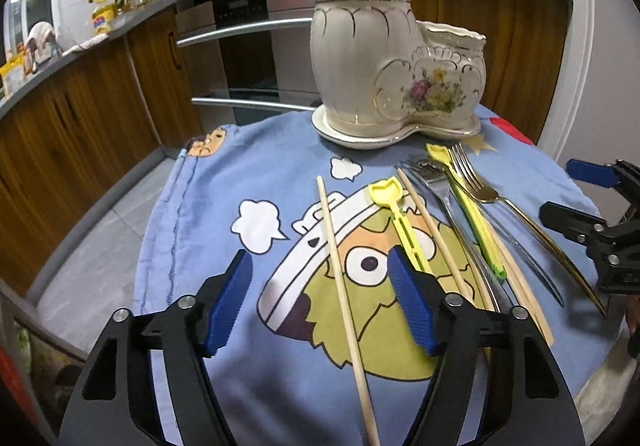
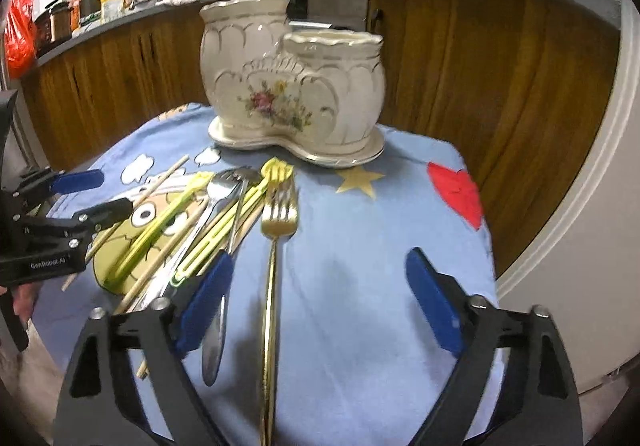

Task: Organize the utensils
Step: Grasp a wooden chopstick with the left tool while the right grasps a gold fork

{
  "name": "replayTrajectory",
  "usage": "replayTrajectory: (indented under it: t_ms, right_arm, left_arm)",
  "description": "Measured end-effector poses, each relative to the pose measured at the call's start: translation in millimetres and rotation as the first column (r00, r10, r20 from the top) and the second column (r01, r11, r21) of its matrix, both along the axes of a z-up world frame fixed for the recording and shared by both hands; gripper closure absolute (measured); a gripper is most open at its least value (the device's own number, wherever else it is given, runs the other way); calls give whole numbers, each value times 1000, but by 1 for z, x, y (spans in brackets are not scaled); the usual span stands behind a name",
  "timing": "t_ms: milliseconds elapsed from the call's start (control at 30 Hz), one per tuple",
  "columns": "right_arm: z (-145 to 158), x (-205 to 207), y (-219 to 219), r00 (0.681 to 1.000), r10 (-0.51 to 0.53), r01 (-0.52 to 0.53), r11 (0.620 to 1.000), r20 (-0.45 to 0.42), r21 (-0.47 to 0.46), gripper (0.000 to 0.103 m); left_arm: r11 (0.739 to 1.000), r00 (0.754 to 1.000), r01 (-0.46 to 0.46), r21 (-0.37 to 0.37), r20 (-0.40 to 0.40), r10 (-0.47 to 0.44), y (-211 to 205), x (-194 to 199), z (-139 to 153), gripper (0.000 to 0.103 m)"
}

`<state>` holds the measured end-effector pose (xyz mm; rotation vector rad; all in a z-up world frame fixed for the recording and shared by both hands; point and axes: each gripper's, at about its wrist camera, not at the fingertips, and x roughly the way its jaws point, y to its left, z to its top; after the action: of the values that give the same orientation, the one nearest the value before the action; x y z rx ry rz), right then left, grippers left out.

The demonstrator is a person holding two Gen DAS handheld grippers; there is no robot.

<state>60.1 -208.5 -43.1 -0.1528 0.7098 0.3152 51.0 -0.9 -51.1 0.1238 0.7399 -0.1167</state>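
Observation:
A cream ceramic two-pot utensil holder (image 1: 384, 65) (image 2: 296, 85) stands at the far side of the blue cartoon cloth (image 1: 208, 213) (image 2: 360, 246). In front of it lie wooden chopsticks (image 1: 340, 274) (image 2: 160, 181), two yellow plastic utensils (image 1: 396, 213) (image 2: 160, 226), silver spoons (image 1: 448, 201) (image 2: 218, 189) and a gold fork (image 1: 476, 181) (image 2: 276, 230). My left gripper (image 1: 320, 298) is open above the left chopstick, which runs between its fingers. My right gripper (image 2: 320, 306) is open above the gold fork's handle. Each gripper shows in the other view: the right one (image 1: 568, 189), the left one (image 2: 92, 193).
Wooden kitchen cabinets (image 1: 80, 125) (image 2: 480, 77) and an oven (image 1: 248, 57) stand behind the table under a grey countertop (image 1: 120, 21) with bottles and a pan. A white rounded appliance (image 2: 580, 205) is at the right. The cloth's edges drop off at left and right.

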Motion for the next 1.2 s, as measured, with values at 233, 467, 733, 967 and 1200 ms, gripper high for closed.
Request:
replayTrajectory:
  t_ms: [233, 467, 733, 967, 1200]
  right_arm:
    - [-12, 7, 10, 996, 59, -61, 998, -65, -20, 65]
    - [-16, 14, 16, 990, 91, -92, 996, -108, -5, 78]
    - [-14, 29, 22, 976, 126, -125, 992, -177, 16, 85]
    - [-13, 38, 22, 961, 162, -165, 986, -223, 4, 92]
    - [-14, 33, 19, 967, 157, -156, 988, -201, 22, 96]
  left_arm:
    - [999, 999, 20, 26, -32, -19, -6, 3, -6, 43]
    - [998, 996, 49, 26, -70, -47, -10, 8, -11, 60]
    - [997, 983, 77, -3, -170, -77, -6, 25, -7, 66]
    - [995, 961, 92, 26, -266, -82, -4, 43, -3, 85]
    - [993, 967, 102, 60, -242, -85, -6, 37, -5, 98]
